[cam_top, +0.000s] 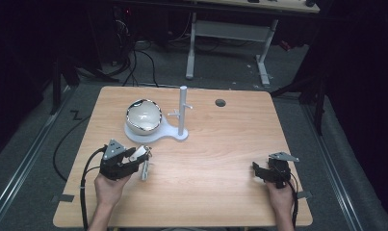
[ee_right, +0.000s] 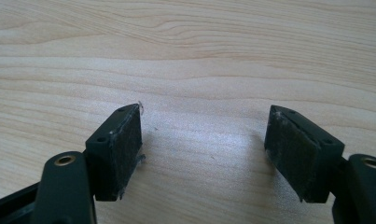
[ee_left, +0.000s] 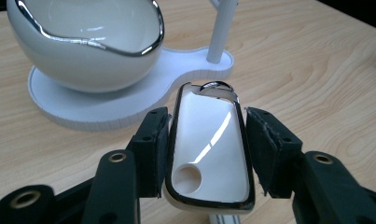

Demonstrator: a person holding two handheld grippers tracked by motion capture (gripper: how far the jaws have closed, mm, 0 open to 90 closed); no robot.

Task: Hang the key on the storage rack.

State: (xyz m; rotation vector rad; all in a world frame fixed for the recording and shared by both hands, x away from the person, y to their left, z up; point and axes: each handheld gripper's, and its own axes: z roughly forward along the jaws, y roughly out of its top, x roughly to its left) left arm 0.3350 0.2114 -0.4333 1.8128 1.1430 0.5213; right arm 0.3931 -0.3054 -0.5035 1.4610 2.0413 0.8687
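A white egg-shaped bowl (cam_top: 143, 116) with a chrome rim sits on a white stand base (cam_top: 168, 134) at the table's back left. Beside it rises a thin white post (cam_top: 183, 110) with small pegs. My left gripper (cam_top: 139, 161) is near the front left, shut on a white oblong chrome-rimmed piece (cam_top: 145, 169). In the left gripper view that piece (ee_left: 209, 140) lies between both pads, with a round hole near its close end, and points toward the bowl (ee_left: 83, 46) and base (ee_left: 129, 105). My right gripper (cam_top: 257, 173) rests at the front right, open over bare wood (ee_right: 204, 135).
The wooden table (cam_top: 220, 144) has a small round hole (cam_top: 220, 102) near its back edge. Beyond it stand a white-legged desk (cam_top: 230, 33) and cables on a dark floor. Bare wood lies between my two grippers.
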